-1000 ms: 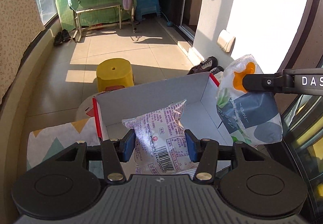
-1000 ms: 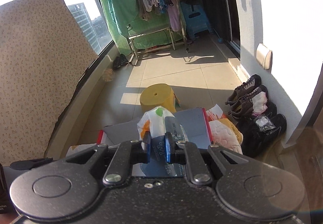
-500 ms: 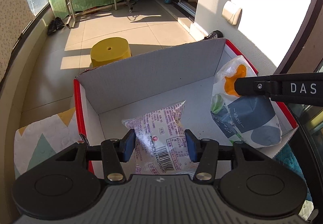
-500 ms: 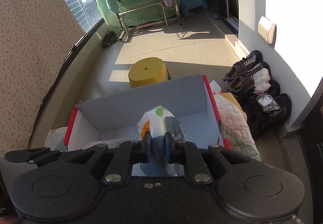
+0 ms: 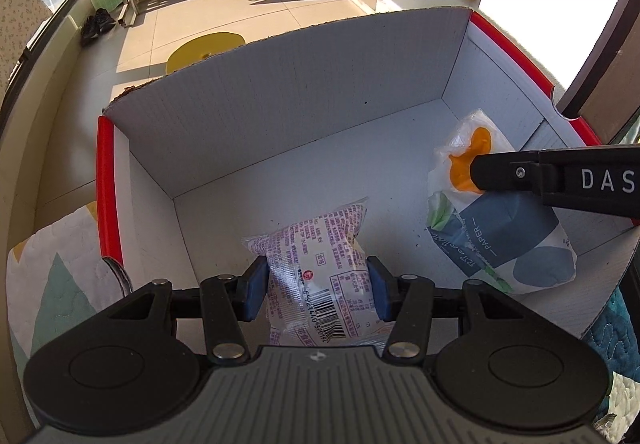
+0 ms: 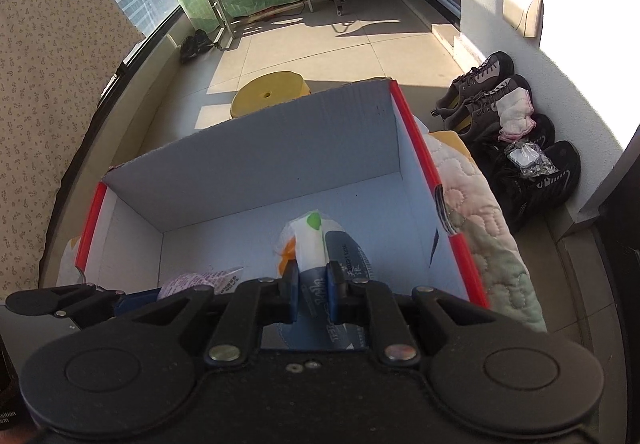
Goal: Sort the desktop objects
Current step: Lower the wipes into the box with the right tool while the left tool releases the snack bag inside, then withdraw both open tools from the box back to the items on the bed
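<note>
**Change record: both packets lowered into box**

Left gripper (image 5: 316,286) with snack packet (image 5: 320,272): formerly level with the rim of the cardboard box (image 5: 280,92), now down between its walls, close over the floor.

Right gripper (image 6: 312,294) with tissue pack (image 6: 320,244): formerly outside and above the box's right edge, now inside, near the right wall.

Yellow stool (image 5: 204,52): now largely hidden behind the box's far wall.
</note>
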The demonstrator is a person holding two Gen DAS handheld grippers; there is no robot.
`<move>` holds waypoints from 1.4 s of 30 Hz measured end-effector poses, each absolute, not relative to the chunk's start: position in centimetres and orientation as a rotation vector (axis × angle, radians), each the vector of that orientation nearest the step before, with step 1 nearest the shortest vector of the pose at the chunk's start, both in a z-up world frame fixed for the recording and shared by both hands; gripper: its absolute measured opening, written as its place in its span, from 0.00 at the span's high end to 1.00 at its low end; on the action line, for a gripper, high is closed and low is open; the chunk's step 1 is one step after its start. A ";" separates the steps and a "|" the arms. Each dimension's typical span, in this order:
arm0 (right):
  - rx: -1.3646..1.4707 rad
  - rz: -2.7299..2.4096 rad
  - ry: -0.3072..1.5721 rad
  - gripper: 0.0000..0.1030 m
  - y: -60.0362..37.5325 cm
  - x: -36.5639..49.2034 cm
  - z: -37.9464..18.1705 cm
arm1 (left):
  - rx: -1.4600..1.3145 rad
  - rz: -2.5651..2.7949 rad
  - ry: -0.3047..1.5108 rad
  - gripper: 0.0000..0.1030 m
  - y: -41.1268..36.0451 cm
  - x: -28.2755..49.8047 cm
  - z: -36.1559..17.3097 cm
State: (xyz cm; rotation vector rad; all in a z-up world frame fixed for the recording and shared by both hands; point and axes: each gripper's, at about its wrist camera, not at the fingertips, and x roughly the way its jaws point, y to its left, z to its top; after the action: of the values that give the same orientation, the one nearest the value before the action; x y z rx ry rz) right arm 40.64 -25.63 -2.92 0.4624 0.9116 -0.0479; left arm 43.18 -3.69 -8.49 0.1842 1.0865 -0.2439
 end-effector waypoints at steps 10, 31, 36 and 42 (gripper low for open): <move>0.482 -0.042 0.926 0.79 -25.6 40.7 -3.4 | 0.164 -0.241 1.119 0.48 -3.5 43.4 -8.7; 0.480 -0.027 0.868 0.67 -25.9 37.1 1.4 | 0.138 -0.238 1.019 0.47 -3.2 39.8 -1.8; 0.467 -0.015 0.844 0.67 -25.9 34.9 3.2 | 0.130 -0.244 0.988 0.47 -3.1 37.7 0.4; 0.448 0.002 0.817 0.67 -25.8 32.0 5.1 | 0.117 -0.251 0.957 0.47 -3.1 34.8 2.9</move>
State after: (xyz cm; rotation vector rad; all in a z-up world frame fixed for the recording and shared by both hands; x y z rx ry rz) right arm 31.98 -25.79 5.11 0.4483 0.8169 0.0016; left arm 34.79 -3.09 2.93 0.1172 0.9569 -0.2513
